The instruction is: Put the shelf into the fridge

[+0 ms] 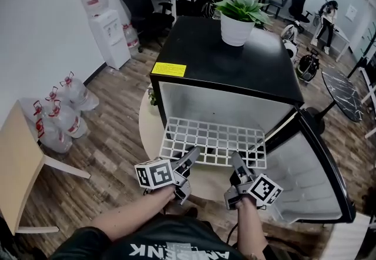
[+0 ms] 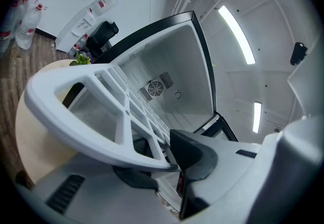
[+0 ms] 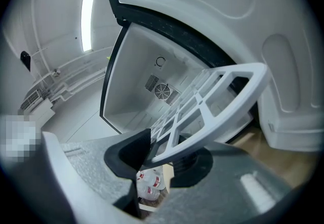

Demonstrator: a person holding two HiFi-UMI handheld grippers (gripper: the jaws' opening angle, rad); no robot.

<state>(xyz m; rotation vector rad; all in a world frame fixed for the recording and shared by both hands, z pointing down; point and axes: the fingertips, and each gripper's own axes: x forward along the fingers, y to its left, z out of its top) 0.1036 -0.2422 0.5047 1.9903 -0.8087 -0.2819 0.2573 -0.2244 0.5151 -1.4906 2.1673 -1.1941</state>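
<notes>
head view: shelf (image 1: pixel 214 142) lvl, long axis across fridge (image 1: pixel 229 59)

Shelf (image 1: pixel 214 142) lies half inside the open fridge (image 1: pixel 229 59), potted plant (image 1: pixel 238 18) on top, door (image 1: pixel 311 176) swung open at right.

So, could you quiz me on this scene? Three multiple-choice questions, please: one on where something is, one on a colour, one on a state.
1. Where does the potted plant stand?
A. on the floor
B. on top of the fridge
C. inside the fridge

2. What colour is the shelf?
A. white
B. black
C. yellow

3. How is the fridge door?
A. shut
B. swung open
C. taken off

Answers:
1 B: its white pot sits on the fridge's black top.
2 A: the grid is white all over.
3 B: the door hangs open at the right, and its pale inner side shows.
</notes>
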